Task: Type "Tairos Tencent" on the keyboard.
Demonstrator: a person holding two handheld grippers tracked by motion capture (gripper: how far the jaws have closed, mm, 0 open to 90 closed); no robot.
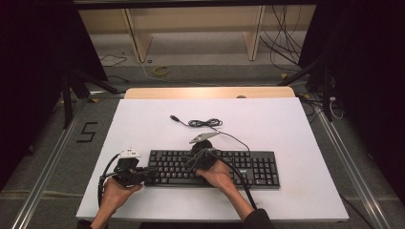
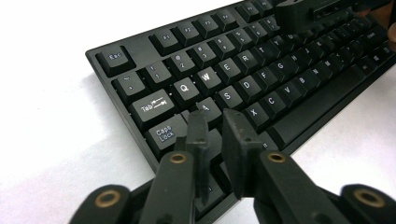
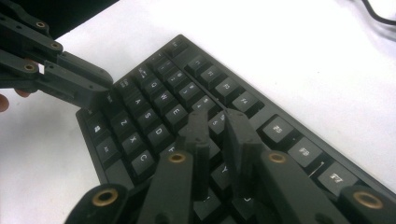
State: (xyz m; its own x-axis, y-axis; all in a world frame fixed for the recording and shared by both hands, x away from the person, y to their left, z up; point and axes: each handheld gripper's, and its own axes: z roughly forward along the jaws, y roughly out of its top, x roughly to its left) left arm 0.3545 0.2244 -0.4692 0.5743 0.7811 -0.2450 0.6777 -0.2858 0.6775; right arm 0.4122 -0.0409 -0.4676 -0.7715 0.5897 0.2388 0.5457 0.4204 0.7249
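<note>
A black keyboard (image 1: 258, 169) lies on the white table top (image 1: 296, 124), near its front edge. Its cable (image 1: 205, 123) coils just behind it and ends in a loose USB plug (image 1: 175, 118). My left gripper (image 1: 150, 172) hovers at the keyboard's left end, its narrow jaws together above the Caps Lock and A keys (image 2: 215, 114). My right gripper (image 1: 188, 162) is over the keyboard's left-middle, jaws together above the number and upper letter rows (image 3: 215, 114). Neither holds anything. The left gripper (image 3: 93, 88) also shows in the right gripper view, at the keyboard's corner.
Bare white surface (image 1: 157, 119) surrounds the keyboard on the left, right and behind. A wooden board edge (image 1: 210, 92) borders the table's far side. Beyond it stand a wooden frame (image 1: 138, 38) and floor cables (image 1: 286, 47). Black stands flank both sides.
</note>
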